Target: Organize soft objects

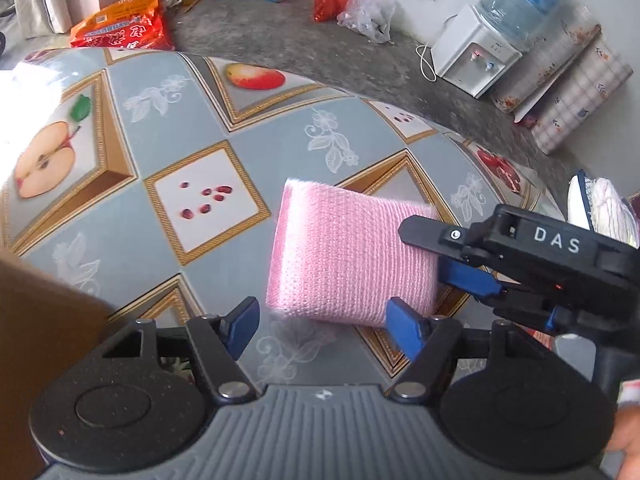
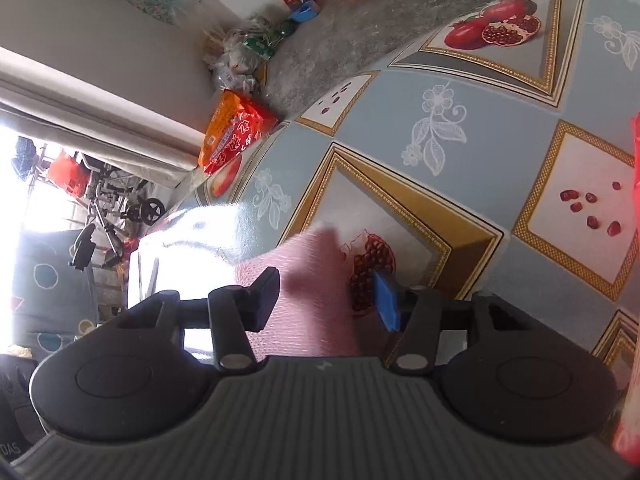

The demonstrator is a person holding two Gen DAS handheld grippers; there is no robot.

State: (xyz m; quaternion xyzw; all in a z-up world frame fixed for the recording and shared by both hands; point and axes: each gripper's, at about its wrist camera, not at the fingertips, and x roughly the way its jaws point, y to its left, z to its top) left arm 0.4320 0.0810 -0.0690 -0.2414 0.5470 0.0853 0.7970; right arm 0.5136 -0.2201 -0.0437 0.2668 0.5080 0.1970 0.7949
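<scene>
Fruit-patterned oilcloth covers the table [image 1: 168, 120], with a concrete floor [image 1: 288, 44] and a water dispenser [image 1: 476, 60] beyond. From the left wrist view, the left gripper [image 1: 320, 324] has its fingers spread wide with nothing between them, just short of a pink cloth [image 1: 348, 256]. The right gripper [image 1: 448, 256] reaches in from the right, its fingers at the cloth's edge. From the right wrist view, the right gripper [image 2: 326, 296] has the cloth [image 2: 304, 304] lying between its parted fingers, though whether they are pinching it, I cannot tell. An orange bag [image 2: 236, 130] lies on the floor past the table [image 2: 500, 140].
</scene>
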